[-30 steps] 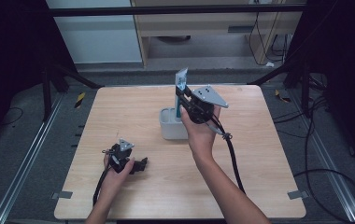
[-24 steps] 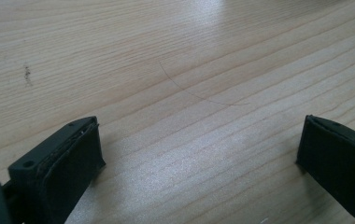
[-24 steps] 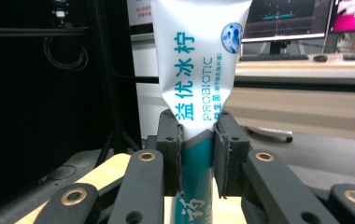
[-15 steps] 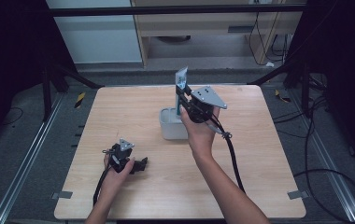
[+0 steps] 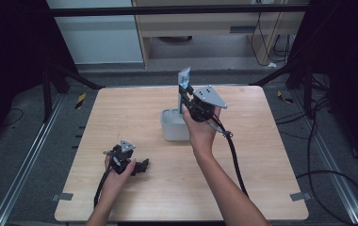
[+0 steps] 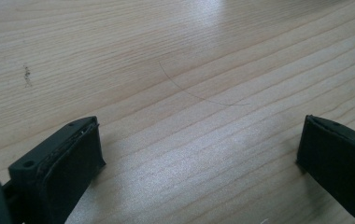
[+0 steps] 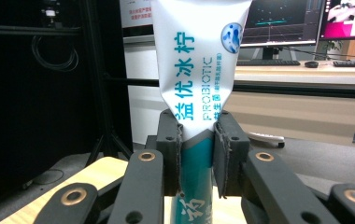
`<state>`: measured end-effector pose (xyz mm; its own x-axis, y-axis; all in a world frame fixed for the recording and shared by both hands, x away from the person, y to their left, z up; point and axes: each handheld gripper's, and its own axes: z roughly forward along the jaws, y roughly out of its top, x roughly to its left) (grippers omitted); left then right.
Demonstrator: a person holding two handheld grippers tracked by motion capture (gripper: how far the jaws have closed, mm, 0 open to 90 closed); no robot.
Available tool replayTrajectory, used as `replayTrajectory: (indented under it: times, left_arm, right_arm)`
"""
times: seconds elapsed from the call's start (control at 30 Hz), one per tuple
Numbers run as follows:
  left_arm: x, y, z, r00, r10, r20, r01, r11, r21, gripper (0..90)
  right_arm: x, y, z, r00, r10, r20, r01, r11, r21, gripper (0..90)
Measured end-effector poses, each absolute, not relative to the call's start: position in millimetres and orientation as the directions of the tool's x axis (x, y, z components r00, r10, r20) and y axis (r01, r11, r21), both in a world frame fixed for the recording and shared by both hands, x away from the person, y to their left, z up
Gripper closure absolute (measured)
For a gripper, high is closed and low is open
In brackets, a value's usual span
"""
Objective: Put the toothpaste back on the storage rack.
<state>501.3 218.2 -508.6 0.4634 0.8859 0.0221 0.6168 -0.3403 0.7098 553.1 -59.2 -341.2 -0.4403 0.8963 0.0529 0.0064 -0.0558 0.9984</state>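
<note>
Toothpaste tube [image 7: 199,70] held upright and pinched between the jaws of the right gripper [image 7: 198,158], directly above the white rectangular container [image 5: 173,127] that stands near the middle of the wooden table [image 5: 271,155]. In the right gripper view the tube is seen gripped at its narrower, teal-coloured lower part, with the broad white crimped end uppermost and blue lettering running along its length. In the high view the tube [image 5: 183,82] is seen above the container's far rim, its lower end hidden behind the right gripper [image 5: 192,104], so it cannot be told whether it touches the container or hangs inside it. Compared with the two earlier high views, almost nothing has changed: tube, right hand [image 5: 201,134] and container are found in the same places, which is judged to mean a pause with the tube poised over the container, not a transfer in progress. The left gripper [image 5: 129,162] is rested low on the near left part of the table, well apart from the container; its jaws are spread wide over bare wood [image 6: 189,93] with nothing between them. Placement or removal of the tube is judged not yet completed.
</note>
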Motion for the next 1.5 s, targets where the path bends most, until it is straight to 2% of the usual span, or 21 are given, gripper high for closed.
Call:
replayTrajectory:
  times: [0.37, 1.13, 1.5]
  left_arm:
    - [501, 218, -509, 0.464, 0.886, 0.022, 0.617, -0.341, 0.710, 0.0]
    - [501, 218, -509, 0.463, 0.886, 0.022, 0.616, -0.341, 0.710, 0.0]
    - [501, 218, -509, 0.464, 0.886, 0.023, 0.617, -0.341, 0.710, 0.0]
  right_arm:
    - [563, -60, -354, -0.441, 0.896, 0.058, 0.030, -0.050, 0.998, 74.9]
    - [578, -58, -402, -0.441, 0.896, 0.044, 0.148, 0.024, 0.989, 74.8]
    - [580, -58, -410, -0.439, 0.897, 0.057, 0.176, 0.024, 0.984, 74.7]
